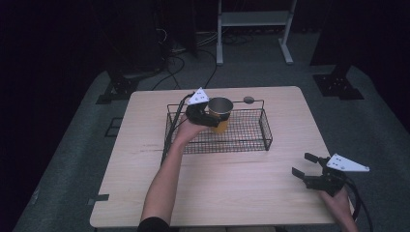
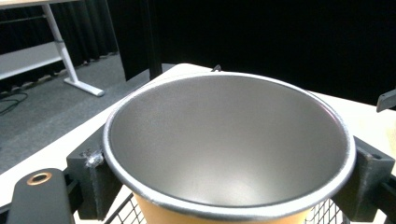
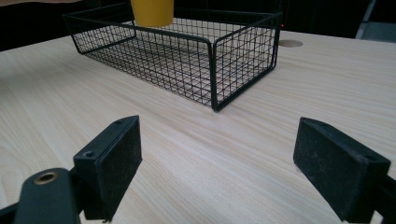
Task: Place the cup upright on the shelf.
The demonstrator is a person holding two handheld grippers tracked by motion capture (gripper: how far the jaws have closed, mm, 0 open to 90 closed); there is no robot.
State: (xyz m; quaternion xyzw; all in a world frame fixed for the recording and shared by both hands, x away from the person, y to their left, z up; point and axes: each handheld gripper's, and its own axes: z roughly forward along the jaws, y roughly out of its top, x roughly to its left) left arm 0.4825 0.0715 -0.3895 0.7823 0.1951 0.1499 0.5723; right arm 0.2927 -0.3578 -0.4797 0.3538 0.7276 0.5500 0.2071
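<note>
Silvery inside of the cup (image 2: 229, 140) between jaws, yellow outside from afar.

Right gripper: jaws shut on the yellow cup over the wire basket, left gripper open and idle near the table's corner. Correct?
No, the sides are swapped. The left gripper is shut on the yellow cup over the wire basket, as the high view shows. The right gripper is the one open and idle near the table's corner.
</note>
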